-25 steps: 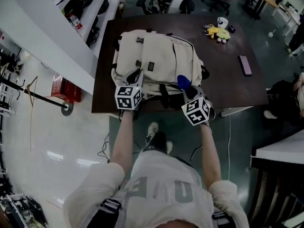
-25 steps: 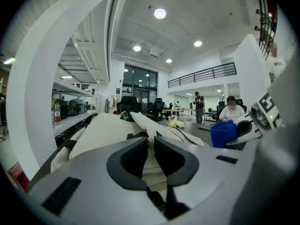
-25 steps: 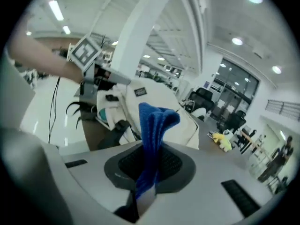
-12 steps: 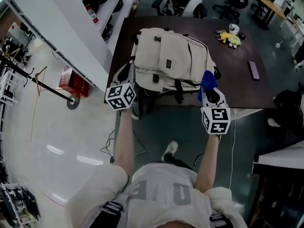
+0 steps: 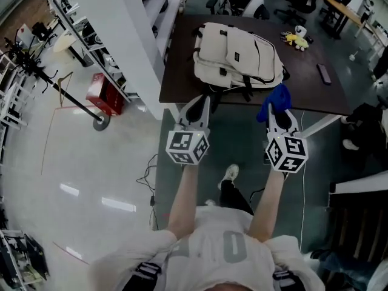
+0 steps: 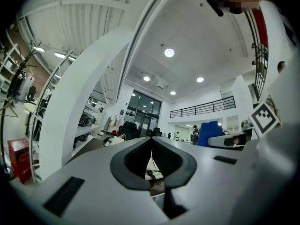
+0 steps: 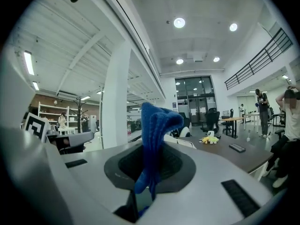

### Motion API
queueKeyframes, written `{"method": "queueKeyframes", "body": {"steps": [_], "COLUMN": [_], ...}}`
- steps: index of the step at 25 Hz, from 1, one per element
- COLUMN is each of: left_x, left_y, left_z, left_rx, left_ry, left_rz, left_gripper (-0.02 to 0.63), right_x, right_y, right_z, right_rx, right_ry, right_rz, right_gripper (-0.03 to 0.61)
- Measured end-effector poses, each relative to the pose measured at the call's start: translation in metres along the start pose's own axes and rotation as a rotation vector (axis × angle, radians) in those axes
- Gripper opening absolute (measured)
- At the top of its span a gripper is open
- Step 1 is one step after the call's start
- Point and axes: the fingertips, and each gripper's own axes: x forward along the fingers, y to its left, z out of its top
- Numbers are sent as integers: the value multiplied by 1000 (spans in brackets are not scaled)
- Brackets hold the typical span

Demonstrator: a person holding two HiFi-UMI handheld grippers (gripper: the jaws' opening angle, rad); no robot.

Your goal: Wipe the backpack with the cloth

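My right gripper (image 5: 279, 115): jaws clamped on blue cloth (image 5: 274, 97), which bunches above tips. My left gripper (image 5: 197, 106): jaws pressed together, empty. Both held off near edge of dark table (image 5: 179, 71). Beige backpack (image 5: 239, 52) lies flat on table at my 12 o'clock, untouched.

Person: pale grey short-sleeved T-shirt (image 5: 209, 265) with large darker grey print across it, arms bare below the sleeves. Black-and-white striped straps (image 5: 142, 270) at both shoulders. Dark trousers (image 5: 233, 196), one light shoe (image 5: 230, 173) in view. Left tool (image 5: 202, 100): light grey shell, black jaw pads, black rectangular slots on the shell, cube (image 5: 187, 148) with black-on-white square markers behind the jaws. Right tool (image 5: 277, 109): same grey shell, black pads and slots, its own marker cube (image 5: 286, 154).
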Motion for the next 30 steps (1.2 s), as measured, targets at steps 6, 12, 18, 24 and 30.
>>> {"method": "queueKeyframes", "body": {"steps": [6, 12, 18, 24, 30], "left_x": [-73, -111, -123, -130, -134], "left_y": [-10, -14, -35, -65, -78], "left_z": [24, 54, 61, 61, 56], "left_rx": [16, 29, 50, 82, 97], "left_ry": [-4, -62, -67, -56, -38], "left_rz": [-13, 8, 13, -22, -27], "left_gripper": [5, 5, 5, 5, 5], "right_x": [-54, -83, -111, -136, -149], "right_y": [59, 93, 81, 57, 47], "right_z": [16, 22, 27, 23, 19], "right_rx": [-42, -144, -140, -93, -77], "right_ry": [-22, -7, -19, -34, -43], "right_rz": [34, 54, 32, -7, -12], "right_gripper": [41, 41, 41, 42, 42]}}
